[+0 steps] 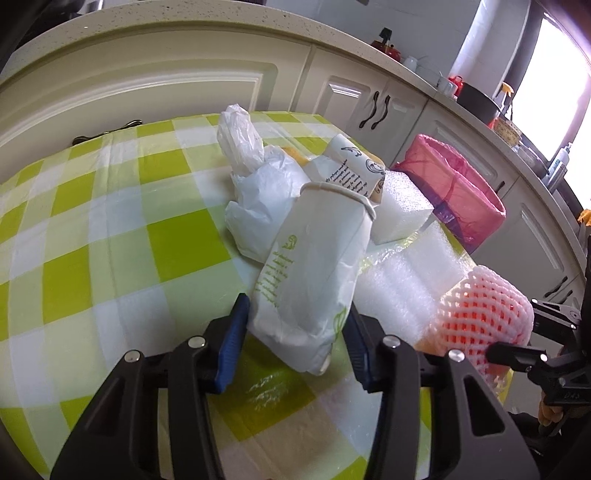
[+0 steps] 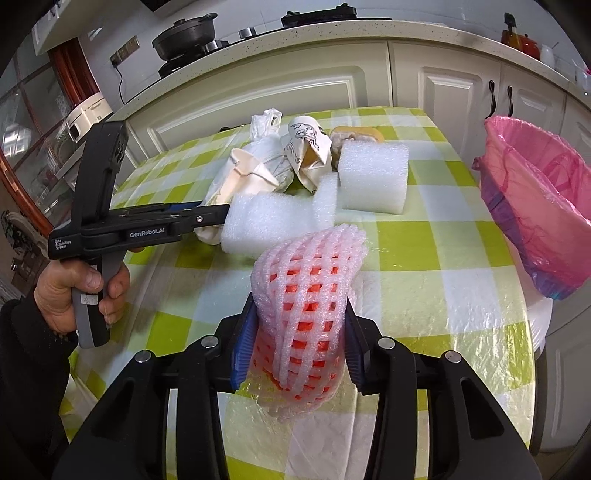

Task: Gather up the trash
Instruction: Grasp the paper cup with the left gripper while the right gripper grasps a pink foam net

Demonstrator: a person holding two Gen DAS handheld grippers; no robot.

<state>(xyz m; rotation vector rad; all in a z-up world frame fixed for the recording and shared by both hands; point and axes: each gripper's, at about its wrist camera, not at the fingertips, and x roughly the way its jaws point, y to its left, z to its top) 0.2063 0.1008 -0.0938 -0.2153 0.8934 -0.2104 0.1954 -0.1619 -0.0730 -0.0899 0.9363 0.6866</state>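
Note:
My left gripper [image 1: 295, 332] is shut on a crushed white paper cup with green print [image 1: 314, 273], which lies on the green-checked table [image 1: 110, 229]. My right gripper [image 2: 299, 332] is shut on a pink foam fruit net [image 2: 306, 295], also seen in the left wrist view [image 1: 487, 310]. White foam blocks [image 2: 373, 177] [image 2: 266, 225], a white plastic bag [image 1: 258, 184] and a printed paper cup [image 2: 306, 147] lie beyond. The pink-lined trash bin [image 2: 535, 199] stands off the table's right edge.
Cream kitchen cabinets [image 2: 295, 85] run behind the table. A worktop above holds a pan [image 2: 184, 33] and a red kettle [image 2: 521, 38]. The left gripper body and the hand holding it [image 2: 110, 236] cross the right wrist view.

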